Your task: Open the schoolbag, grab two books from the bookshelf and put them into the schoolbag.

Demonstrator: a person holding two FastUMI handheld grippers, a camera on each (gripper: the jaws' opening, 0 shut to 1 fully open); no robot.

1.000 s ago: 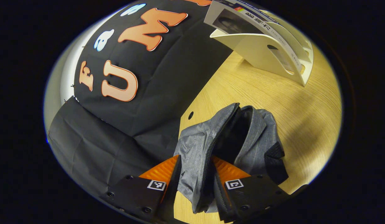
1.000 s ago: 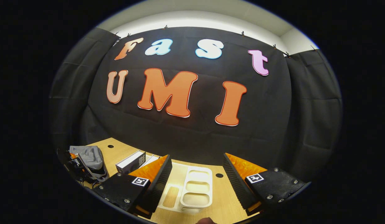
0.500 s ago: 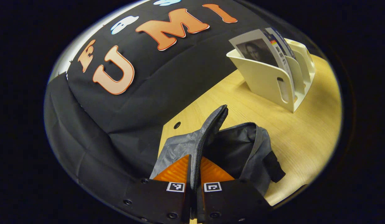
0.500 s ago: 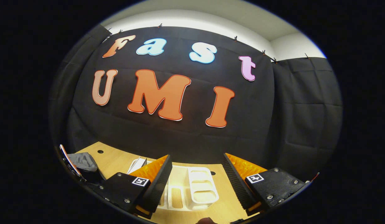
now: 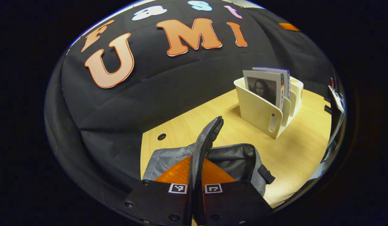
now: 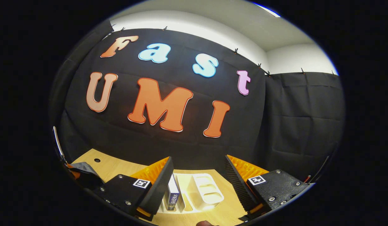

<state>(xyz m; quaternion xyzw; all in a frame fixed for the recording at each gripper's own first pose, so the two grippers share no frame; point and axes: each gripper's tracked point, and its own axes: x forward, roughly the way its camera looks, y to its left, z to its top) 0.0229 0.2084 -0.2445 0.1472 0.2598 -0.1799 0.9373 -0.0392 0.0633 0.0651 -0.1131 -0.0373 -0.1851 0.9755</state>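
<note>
In the left gripper view the grey schoolbag lies on the wooden table with its mouth gaping. My left gripper is shut on the bag's zipper edge and holds that flap upright. Behind the bag stands the white bookshelf with books upright in its left slot. In the right gripper view my right gripper hangs open above the bookshelf, seen from the top. A book's spine shows beside the left finger. A corner of the schoolbag lies at the far left.
The black cloth wall rises right behind the table in both views. A round cable hole sits in the tabletop left of the bag. Bare wood lies between the bag and the bookshelf.
My left gripper went from open around the bag's zipper edge to shut on it, and lifted the flap. The right gripper drifted over the bookshelf, bringing a book's spine into sight.
</note>
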